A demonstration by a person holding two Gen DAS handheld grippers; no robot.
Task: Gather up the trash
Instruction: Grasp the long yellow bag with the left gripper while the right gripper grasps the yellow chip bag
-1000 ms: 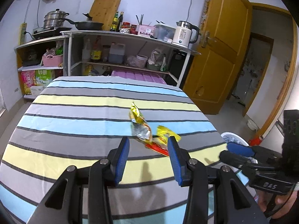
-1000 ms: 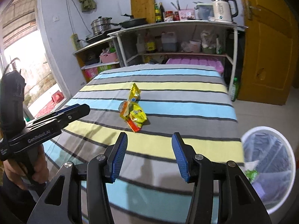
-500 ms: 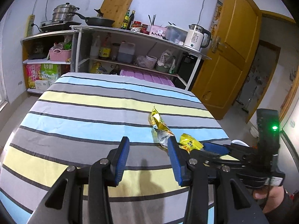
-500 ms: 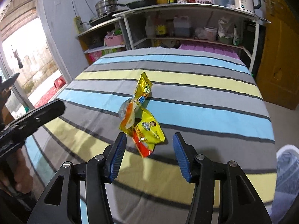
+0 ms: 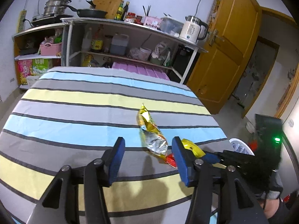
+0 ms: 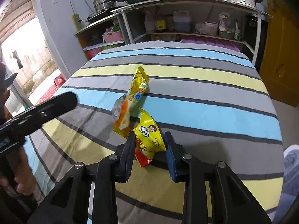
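Observation:
Two snack wrappers lie on the striped tablecloth (image 5: 74, 97). The long gold wrapper (image 5: 147, 123) (image 6: 137, 91) has a torn silver end. My left gripper (image 5: 147, 145) hovers just short of it with its jaws opening; the silver end shows between the fingertips, untouched. The left gripper (image 6: 56, 104) also reaches in from the left in the right wrist view. A yellow and red wrapper (image 6: 147, 136) (image 5: 192, 146) lies flat between the pads of my right gripper (image 6: 149, 145). Those jaws are closing, and both pads meet its sides.
A white bin (image 5: 239, 145) (image 6: 291, 158) with a liner stands on the floor off the table's right edge. Behind the table is a metal shelf (image 5: 130, 24) with pans, bottles and a kettle. A yellow door (image 5: 224, 56) is at the right.
Both grippers came forward and down to the wrappers. The right jaws narrowed around the yellow wrapper. The left jaws spread wider in front of the gold wrapper.

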